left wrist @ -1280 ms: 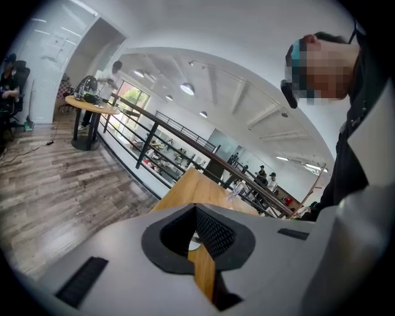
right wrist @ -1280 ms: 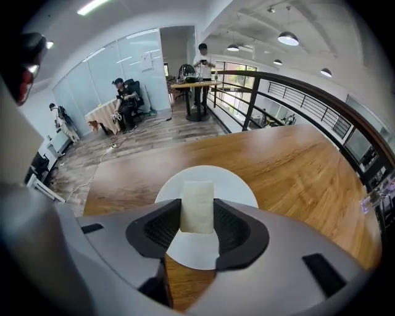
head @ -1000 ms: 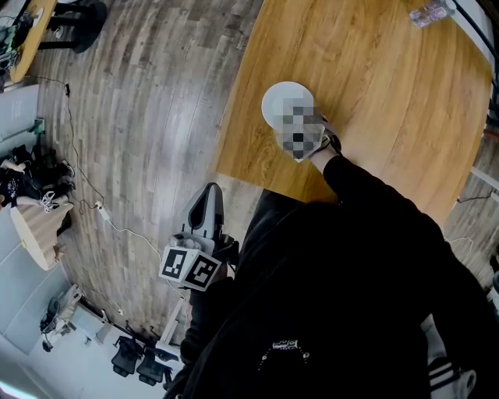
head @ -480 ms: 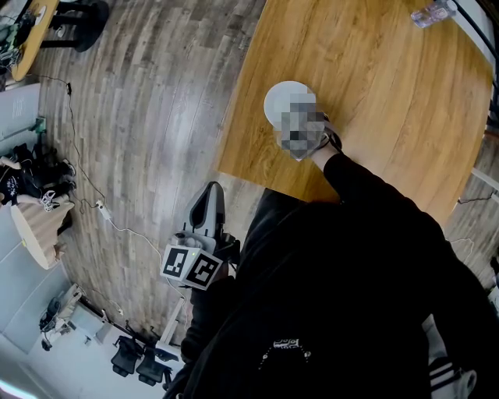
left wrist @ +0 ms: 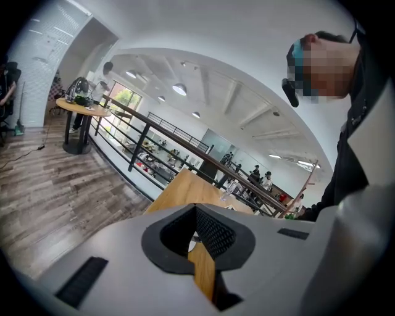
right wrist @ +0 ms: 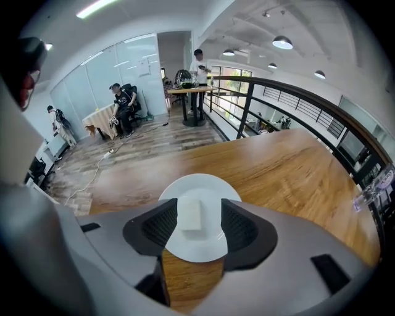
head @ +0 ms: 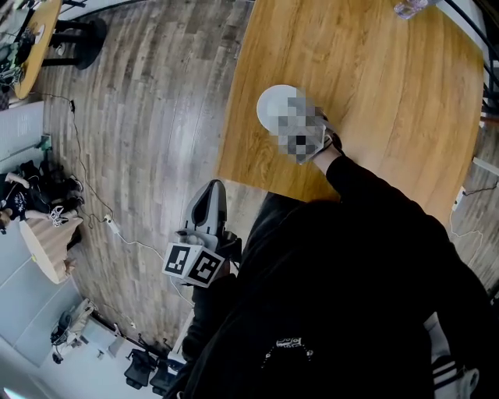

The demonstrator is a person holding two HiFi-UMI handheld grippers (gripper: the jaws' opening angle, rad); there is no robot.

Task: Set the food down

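Opening right hand-held gripper around food

In the head view the right hand-held gripper cannot be made out, and the near right part of the plate is covered. The dark sleeve hides the near corner of the tabletop. A small clear thing at the far edge is cut off and too small to tell.

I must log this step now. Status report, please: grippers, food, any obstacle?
Right gripper has just been opening; food between its jaws, untouched. Food lies on the plate on the table. Left gripper shut, empty. Nothing in the way.
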